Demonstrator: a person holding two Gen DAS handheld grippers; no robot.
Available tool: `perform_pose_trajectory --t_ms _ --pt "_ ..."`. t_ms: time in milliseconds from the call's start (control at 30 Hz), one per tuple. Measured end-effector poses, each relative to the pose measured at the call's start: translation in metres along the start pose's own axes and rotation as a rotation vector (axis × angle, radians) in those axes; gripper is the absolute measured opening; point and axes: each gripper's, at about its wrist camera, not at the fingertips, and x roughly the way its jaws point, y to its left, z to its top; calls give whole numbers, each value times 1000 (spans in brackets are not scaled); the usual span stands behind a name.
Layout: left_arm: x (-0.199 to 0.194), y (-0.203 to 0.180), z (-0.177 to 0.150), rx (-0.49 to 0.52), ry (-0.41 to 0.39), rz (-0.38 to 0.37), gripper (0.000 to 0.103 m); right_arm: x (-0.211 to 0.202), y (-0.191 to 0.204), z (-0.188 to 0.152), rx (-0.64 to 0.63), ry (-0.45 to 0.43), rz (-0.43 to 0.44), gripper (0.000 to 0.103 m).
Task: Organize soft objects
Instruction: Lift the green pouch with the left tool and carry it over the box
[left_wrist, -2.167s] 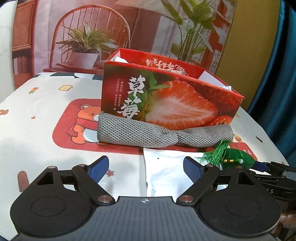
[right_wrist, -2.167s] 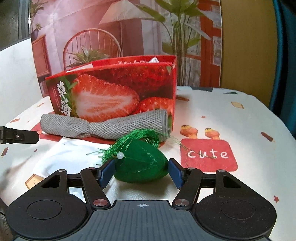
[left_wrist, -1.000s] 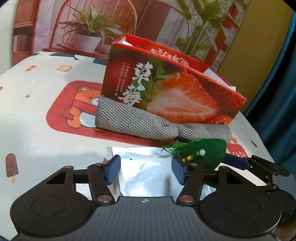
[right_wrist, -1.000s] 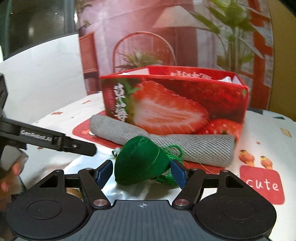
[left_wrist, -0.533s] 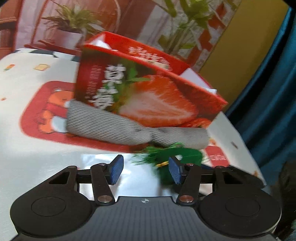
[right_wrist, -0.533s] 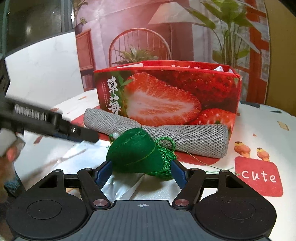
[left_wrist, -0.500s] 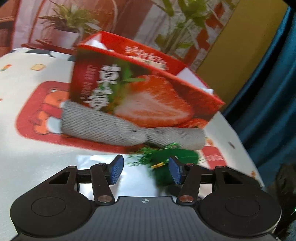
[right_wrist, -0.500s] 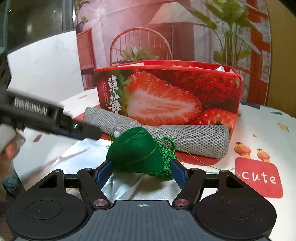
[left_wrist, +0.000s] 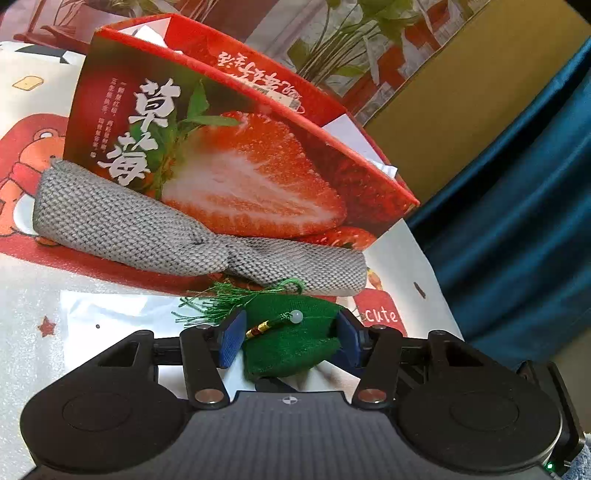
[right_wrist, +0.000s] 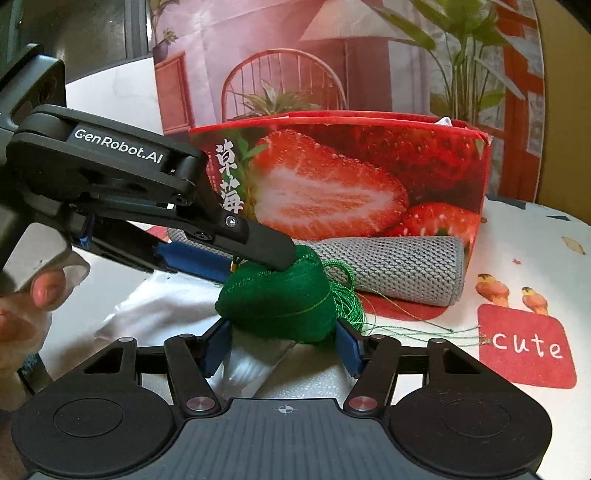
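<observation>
1. One green pouch (right_wrist: 277, 295), shaped like a stuffed dumpling with a tassel of green threads and a white bead (left_wrist: 296, 315) on a cord, sits low over the bench (right_wrist: 535, 236), in front of the box.
2. One grey knitted cloth (left_wrist: 147, 232), rolled and pinched in the middle, lies against the front wall of the one red strawberry box (left_wrist: 236, 162). Both rest on the cartoon-printed bench cover.
3. White paper sticks up inside the box. A white plastic bag (right_wrist: 166, 310) lies flat under the pouch.
4. Two grippers meet at the pouch. The right gripper (right_wrist: 284, 343) has its blue fingers (right_wrist: 347, 347) on either side of the pouch's lower part; they have just been closing and now press on it.
5. The left gripper (left_wrist: 288, 338) reaches in from the side, its fingers (left_wrist: 232, 338) against both flanks of the pouch, gripping it too. In the right wrist view its upper finger covers the pouch's top.
6. A person's hand (right_wrist: 29, 295) holds the left gripper's handle.
7. Two seconds ago only the right gripper bracketed the pouch, and the left one faced the bag well apart from it.
</observation>
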Motion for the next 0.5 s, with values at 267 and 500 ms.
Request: perform_pose_trajectory --t_ms 267,500 --pt "-33 -23 32 53 -108 -65 55 -21 0 32 -15 -102 -10 55" --pt "-69 -47 79 131 -220 -66 55 -48 5 104 -112 -252 17 55"
